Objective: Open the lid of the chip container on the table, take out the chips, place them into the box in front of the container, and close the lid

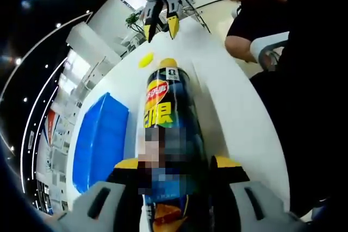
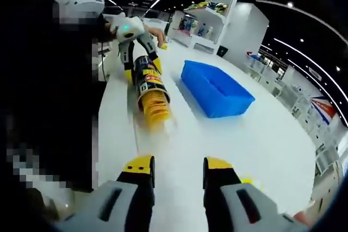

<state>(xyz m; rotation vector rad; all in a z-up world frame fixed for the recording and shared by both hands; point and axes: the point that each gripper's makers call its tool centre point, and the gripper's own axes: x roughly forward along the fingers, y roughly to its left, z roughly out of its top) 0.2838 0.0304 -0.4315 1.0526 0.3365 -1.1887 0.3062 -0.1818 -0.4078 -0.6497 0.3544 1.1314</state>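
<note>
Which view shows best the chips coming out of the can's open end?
The right gripper view: the stack of chips juts from the can held in the left gripper, facing the camera. In the left gripper view, the chips are just a sliver beyond the can's far end.

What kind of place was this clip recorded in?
Probably a showroom or exhibition hall, not a home: a long white table, a white display shelf holding small items, and curved ceiling light strips. On the table lie a blue box and a chip container.
</note>
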